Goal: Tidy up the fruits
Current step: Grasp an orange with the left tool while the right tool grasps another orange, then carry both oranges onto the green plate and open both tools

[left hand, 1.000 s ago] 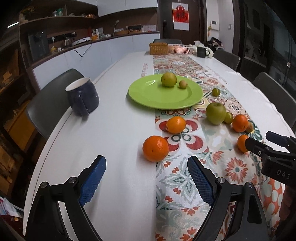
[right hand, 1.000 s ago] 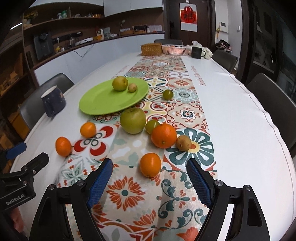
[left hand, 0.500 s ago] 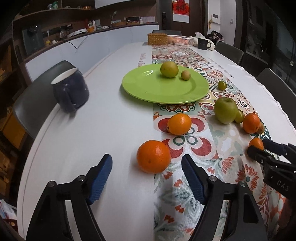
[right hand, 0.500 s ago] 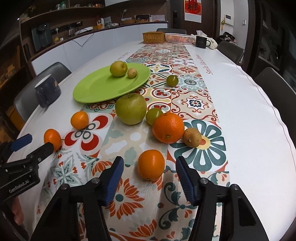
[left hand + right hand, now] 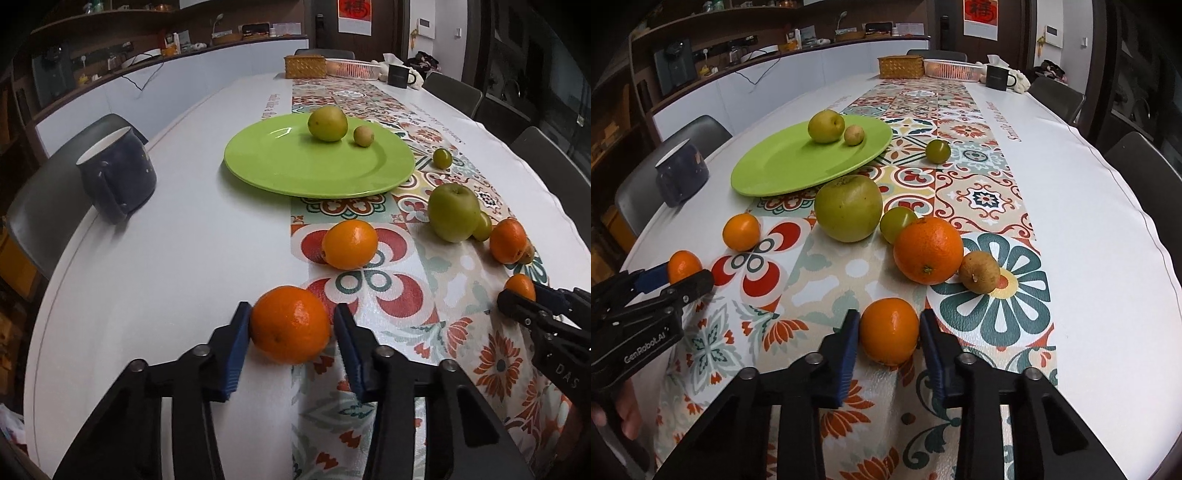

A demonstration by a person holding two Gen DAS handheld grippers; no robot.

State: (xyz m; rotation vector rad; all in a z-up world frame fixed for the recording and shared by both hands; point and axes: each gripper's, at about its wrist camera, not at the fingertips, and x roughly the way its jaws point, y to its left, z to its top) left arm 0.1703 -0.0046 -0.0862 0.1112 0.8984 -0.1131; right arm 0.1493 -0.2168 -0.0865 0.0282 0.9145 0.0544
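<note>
My left gripper (image 5: pixel 291 326) is shut on an orange (image 5: pixel 291 324) that rests on the table at the runner's left edge. My right gripper (image 5: pixel 889 330) is shut on a smaller orange (image 5: pixel 889 330) on the patterned runner. A green plate (image 5: pixel 295 162) further back holds a yellow-green pear (image 5: pixel 327 123) and a small brown fruit (image 5: pixel 364 136). Loose on the runner lie another orange (image 5: pixel 350 244), a green apple (image 5: pixel 848 207), a large orange (image 5: pixel 928 249), a brown kiwi-like fruit (image 5: pixel 980 272) and small green fruits (image 5: pixel 937 150).
A dark blue mug (image 5: pixel 116 173) stands at the table's left edge. A wicker basket (image 5: pixel 305 66), a white basket (image 5: pixel 352 68) and a black mug (image 5: pixel 398 75) stand at the far end. Dark chairs (image 5: pixel 546 162) ring the table.
Both grippers moved forward and down to their oranges. Their jaws closed from wide open onto the fruit.
</note>
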